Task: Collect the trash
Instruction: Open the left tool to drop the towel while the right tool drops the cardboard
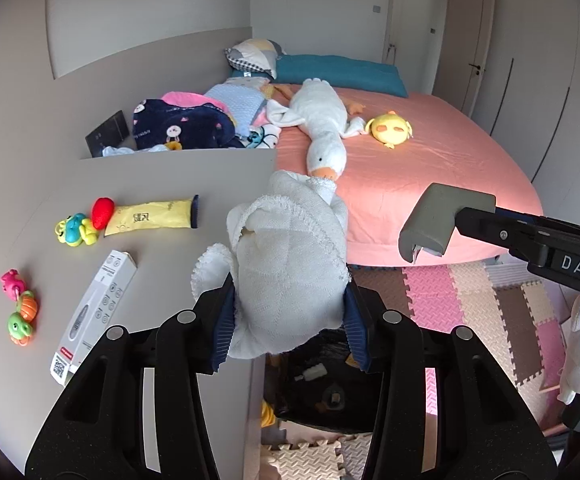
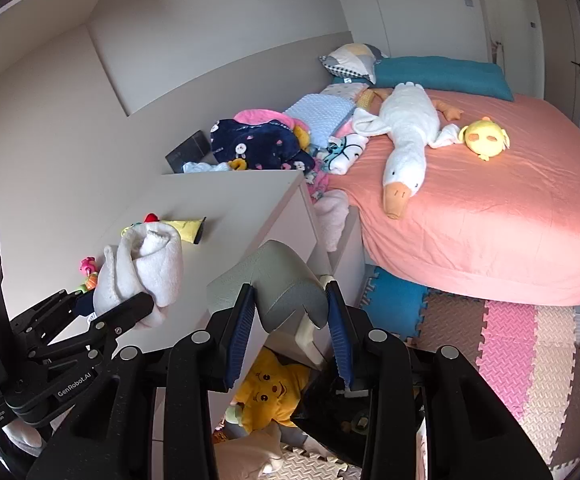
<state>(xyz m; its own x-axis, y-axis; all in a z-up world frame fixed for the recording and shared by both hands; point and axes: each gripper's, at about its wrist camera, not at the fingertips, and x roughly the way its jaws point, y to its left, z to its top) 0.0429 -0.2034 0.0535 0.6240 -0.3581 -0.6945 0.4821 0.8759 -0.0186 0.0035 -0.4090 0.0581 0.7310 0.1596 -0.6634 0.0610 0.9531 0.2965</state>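
Dresser top (image 1: 161, 176) lies bare toward the bed; yellow tube (image 1: 151, 216) and box (image 1: 93, 316) crowd its left.

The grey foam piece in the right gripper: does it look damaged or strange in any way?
Yes. The grey foam piece, an L-shaped corner guard, has a V-shaped notch cut in its lower edge, and white backing hangs loose from its end. The right gripper clamps it from both sides.

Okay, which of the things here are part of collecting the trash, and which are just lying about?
Part of the job:
- white cloth, clamped in the left gripper
- grey foam corner piece, clamped in the right gripper
- black bin on the floor below

Just lying about:
- goose plush and yellow plush on the bed
- yellow tube
- white box
- small plastic toys
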